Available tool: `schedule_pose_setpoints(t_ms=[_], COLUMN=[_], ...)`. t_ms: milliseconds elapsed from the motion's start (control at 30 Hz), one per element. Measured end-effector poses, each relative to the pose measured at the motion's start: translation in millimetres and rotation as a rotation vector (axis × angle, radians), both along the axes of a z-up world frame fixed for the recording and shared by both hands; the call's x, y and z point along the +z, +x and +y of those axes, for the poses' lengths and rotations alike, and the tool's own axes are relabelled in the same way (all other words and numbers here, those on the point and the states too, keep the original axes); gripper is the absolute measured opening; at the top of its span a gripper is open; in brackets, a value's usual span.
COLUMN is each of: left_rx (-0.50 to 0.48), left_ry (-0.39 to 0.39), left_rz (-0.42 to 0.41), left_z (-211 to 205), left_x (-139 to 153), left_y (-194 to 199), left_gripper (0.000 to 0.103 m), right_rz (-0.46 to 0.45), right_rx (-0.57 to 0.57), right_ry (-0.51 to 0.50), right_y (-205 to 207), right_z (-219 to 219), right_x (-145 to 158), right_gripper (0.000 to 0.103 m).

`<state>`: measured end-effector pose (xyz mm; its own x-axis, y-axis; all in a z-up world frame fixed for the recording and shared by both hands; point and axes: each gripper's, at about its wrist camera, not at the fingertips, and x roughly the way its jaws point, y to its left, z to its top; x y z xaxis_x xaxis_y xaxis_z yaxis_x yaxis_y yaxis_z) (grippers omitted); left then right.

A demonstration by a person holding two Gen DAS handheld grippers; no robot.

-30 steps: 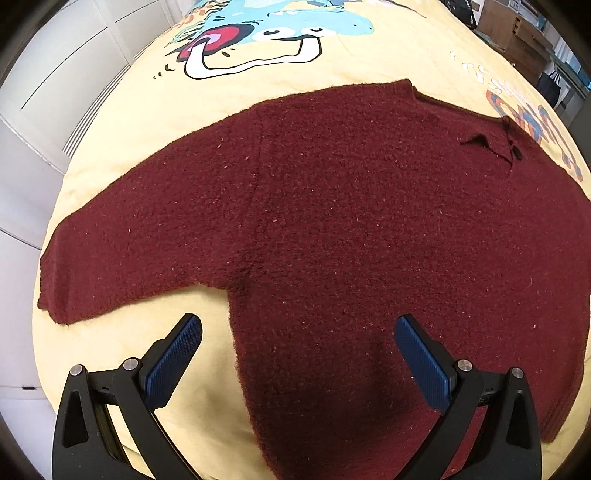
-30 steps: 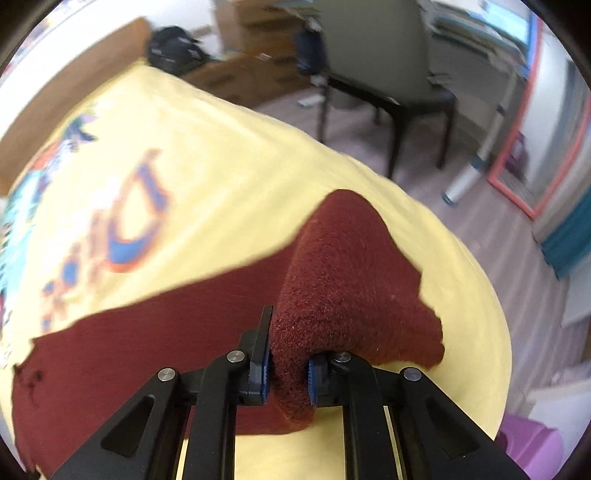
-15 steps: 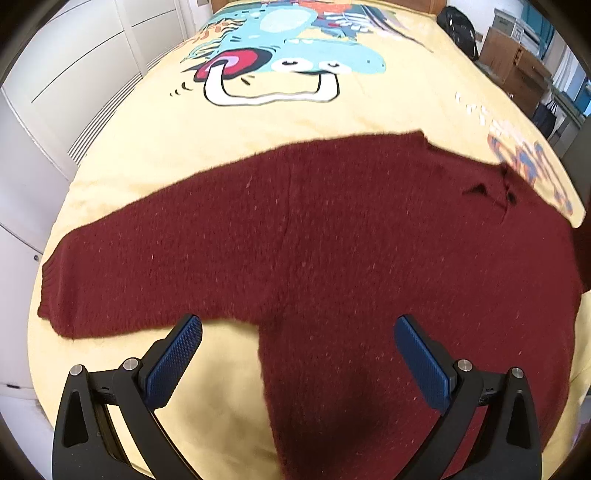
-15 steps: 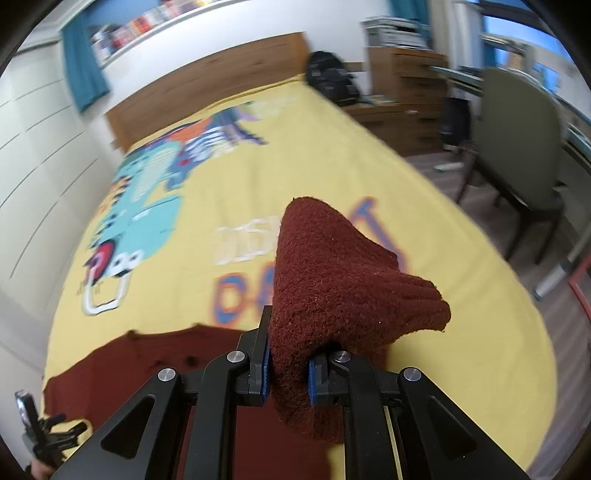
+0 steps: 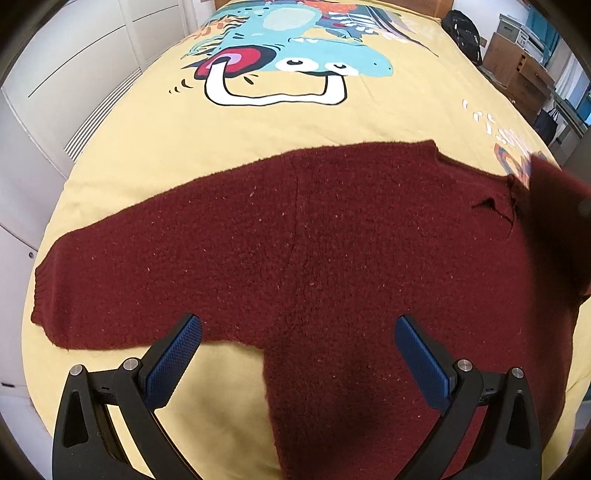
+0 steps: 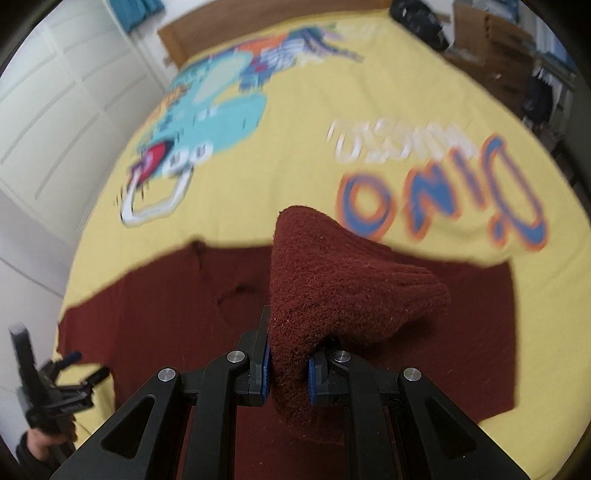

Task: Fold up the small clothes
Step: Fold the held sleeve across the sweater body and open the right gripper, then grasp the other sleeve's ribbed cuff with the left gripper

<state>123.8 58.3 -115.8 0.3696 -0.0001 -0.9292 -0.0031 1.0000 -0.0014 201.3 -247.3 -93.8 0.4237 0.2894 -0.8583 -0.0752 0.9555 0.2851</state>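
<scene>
A dark red knitted sweater (image 5: pixel 314 240) lies flat on a yellow bedspread (image 5: pixel 258 122), its left sleeve (image 5: pixel 92 280) stretched out to the left. My left gripper (image 5: pixel 295 354) is open and empty, hovering over the sweater near its left armpit. My right gripper (image 6: pixel 288 365) is shut on the sweater's right sleeve (image 6: pixel 332 291), holding it lifted and folded over the sweater body (image 6: pixel 166 314). The lifted sleeve also shows in the left wrist view (image 5: pixel 554 221) at the right edge. The left gripper shows in the right wrist view (image 6: pixel 48 387) at the lower left.
The bedspread carries a cartoon dinosaur print (image 5: pixel 288 70) and "Dino" lettering (image 6: pixel 443 192). White wardrobe doors (image 5: pixel 62 74) stand to the left of the bed. A wooden headboard (image 6: pixel 229 33), drawers (image 5: pixel 517 70) and a black bag (image 5: pixel 461 29) are beyond it.
My right gripper has swung the held sleeve from the bed's right edge inward over the sweater body. The left gripper has drawn back a little and stayed open.
</scene>
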Motion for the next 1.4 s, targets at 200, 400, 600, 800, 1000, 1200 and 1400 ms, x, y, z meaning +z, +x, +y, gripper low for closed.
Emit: schedule_pose_setpoints(t_ms=[200, 400, 600, 800, 1000, 1200, 1400], left_rx=[0.000, 0.009, 0.015, 0.004, -0.055, -0.178, -0.348], left_ry=[0.015, 0.015, 0.029, 0.034, 0.038, 0.048, 0.060], left_rz=[0.029, 0.044, 0.047, 0.040, 0.035, 0.024, -0.016], left_z=[3.2, 7.5, 9.2, 6.9, -12.4, -65.5, -152.4], left_x=[-13.9, -20.4, -20.6, -15.0, -11.1, -5.9, 9.2], left_y=[-2.8, -5.8, -6.5, -6.5, -5.8, 4.3, 23.7], left_gripper=[0.102, 0.102, 0.102, 0.102, 0.102, 0.102, 0.102], right_rz=[0.128, 0.172, 0.171, 0.144, 0.143, 0.162, 0.179], right_rx=[0.022, 0.009, 0.040, 0.046, 0.028, -0.110, -0.219], right_ry=[-0.010, -0.029, -0.058, -0.101, -0.188, -0.198, -0.177], right_y=[-12.3, -20.0, -19.4, -35.9, -67.8, -96.2, -108.8], right_z=[23.2, 30.1, 32.0, 9.6, -33.9, -93.6, -136.4], right_x=[-66.1, -94.4, -84.4, -59.6, -51.5, -60.5, -70.2], right_gripper=[0.015, 0.018, 0.031, 0.079, 0.083, 0.083, 0.083])
